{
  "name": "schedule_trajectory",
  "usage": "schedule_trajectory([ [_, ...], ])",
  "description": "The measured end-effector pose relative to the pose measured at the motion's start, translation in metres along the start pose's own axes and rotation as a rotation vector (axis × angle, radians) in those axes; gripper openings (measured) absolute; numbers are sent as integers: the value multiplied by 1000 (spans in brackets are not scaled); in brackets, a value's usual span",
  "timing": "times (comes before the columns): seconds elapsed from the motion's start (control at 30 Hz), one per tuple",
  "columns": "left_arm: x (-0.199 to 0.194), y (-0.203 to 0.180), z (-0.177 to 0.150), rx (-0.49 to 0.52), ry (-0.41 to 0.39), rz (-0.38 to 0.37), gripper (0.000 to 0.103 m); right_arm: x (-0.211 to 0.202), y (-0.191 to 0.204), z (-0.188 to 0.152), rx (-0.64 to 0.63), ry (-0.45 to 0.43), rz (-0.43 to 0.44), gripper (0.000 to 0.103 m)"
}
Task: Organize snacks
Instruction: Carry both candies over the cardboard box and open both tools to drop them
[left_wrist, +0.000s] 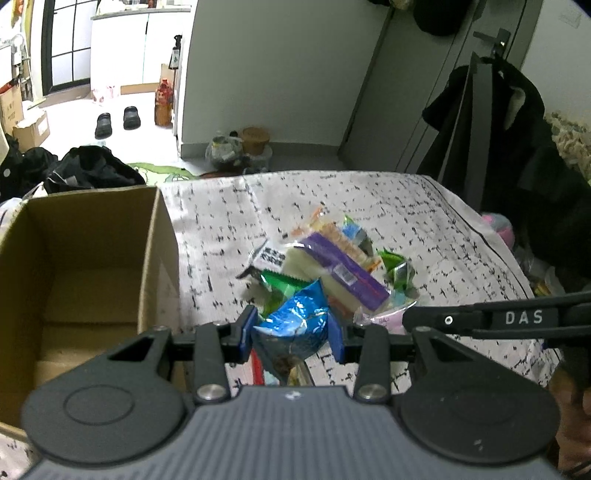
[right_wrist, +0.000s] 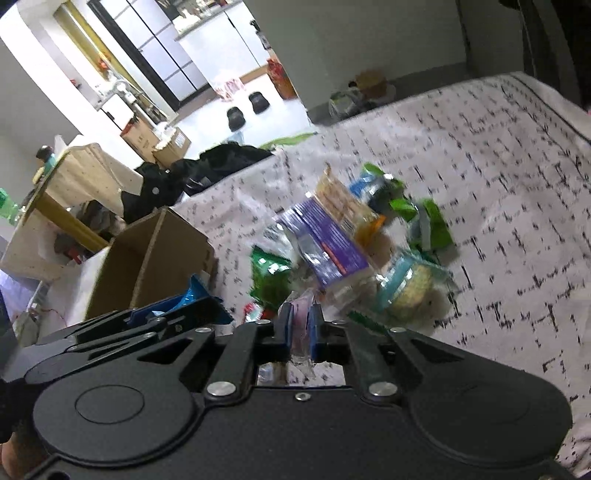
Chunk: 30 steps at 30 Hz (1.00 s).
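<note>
Our left gripper (left_wrist: 291, 334) holds a crinkled blue foil snack packet (left_wrist: 295, 321) between its blue pads, jaws clamped on the wrapper's sides, just above the patterned white cloth (left_wrist: 461, 236) covering the table. Immediately to its left sits an open cardboard box (left_wrist: 77, 266), its brown walls upright; what we see of its inside shows only bare cardboard. From the right wrist view the same box (right_wrist: 155, 258) stands to the left of the pile, with the blue packet (right_wrist: 192, 295) showing in front of it above the left gripper's black linkage.

Our right gripper (right_wrist: 301, 328) has its jaws nearly together, pinched on a thin pink-and-clear wrapper (right_wrist: 301, 321) that runs between the pads. In the left wrist view that gripper reaches in from the right, its black finger marked "DAS", tip resting by the pink wrapper (left_wrist: 388, 317) at the near edge of the pile.

The remaining snacks lie heaped in the middle of the cloth, beyond both grippers. A purple-labelled pack of pale wafers (left_wrist: 343, 269) lies on top, touching an orange-trimmed cracker pack (left_wrist: 332, 229) farther away. Green sachets (left_wrist: 397, 269) lie on the pile's right side, and another green packet (left_wrist: 284, 282) sits just beyond the blue one. A round biscuit in teal wrapping (right_wrist: 410, 284) lies at the pile's near right, blurred.
</note>
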<state>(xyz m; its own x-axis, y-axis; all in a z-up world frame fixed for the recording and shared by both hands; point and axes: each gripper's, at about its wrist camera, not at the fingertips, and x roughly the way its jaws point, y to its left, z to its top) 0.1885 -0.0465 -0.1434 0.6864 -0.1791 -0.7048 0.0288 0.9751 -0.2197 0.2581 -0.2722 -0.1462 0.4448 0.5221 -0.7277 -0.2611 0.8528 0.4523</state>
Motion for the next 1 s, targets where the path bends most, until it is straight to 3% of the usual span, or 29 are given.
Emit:
schedule_trajectory([
  [0.5, -42, 33, 27, -58, -110, 57, 39, -5, 47, 33, -85, -84, 57, 8],
  [1.0, -62, 90, 36, -159, -144, 175, 39, 9, 118, 46, -135, -123, 156, 8],
])
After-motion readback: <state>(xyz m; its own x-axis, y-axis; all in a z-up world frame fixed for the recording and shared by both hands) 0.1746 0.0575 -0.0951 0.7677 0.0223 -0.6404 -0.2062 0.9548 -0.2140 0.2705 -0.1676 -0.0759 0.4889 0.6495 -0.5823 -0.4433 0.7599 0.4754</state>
